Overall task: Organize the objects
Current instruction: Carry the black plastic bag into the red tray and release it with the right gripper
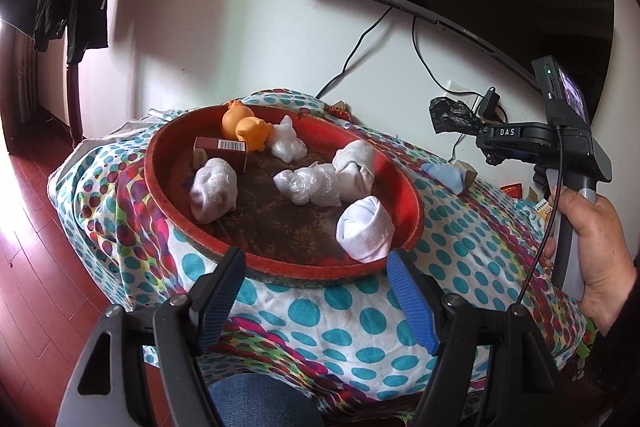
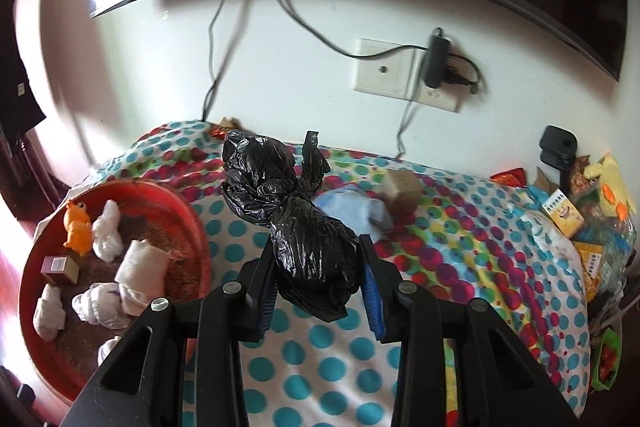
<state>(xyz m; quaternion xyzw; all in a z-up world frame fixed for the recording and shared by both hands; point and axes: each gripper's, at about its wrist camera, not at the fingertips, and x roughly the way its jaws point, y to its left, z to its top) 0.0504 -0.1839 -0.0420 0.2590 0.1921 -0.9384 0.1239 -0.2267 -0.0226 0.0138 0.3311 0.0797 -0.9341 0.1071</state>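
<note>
A round red tray (image 1: 160, 143) (image 2: 200, 227) lies on the dotted cloth, holding an orange toy duck (image 1: 246, 127) (image 2: 77, 223), a dark red box (image 1: 220, 151), rolled white socks (image 1: 366, 229) and crumpled clear plastic bags (image 1: 310, 183). My left gripper (image 1: 316, 271) hovers open at the tray's near rim with nothing between its fingers. My right gripper (image 2: 318, 251) is shut on a knotted black plastic bag (image 2: 296, 223) (image 1: 452, 115), lifted above the cloth to the right of the tray. A hand (image 1: 592, 247) grips the right tool's handle.
A light blue cloth (image 2: 352, 207) (image 1: 444, 175) and a small brown box (image 2: 404, 191) lie beyond the black bag. Snack packets and small boxes (image 2: 564, 215) crowd the table's right end. A television, cables and a wall socket (image 2: 400, 75) are on the wall behind. Red wood floor lies left.
</note>
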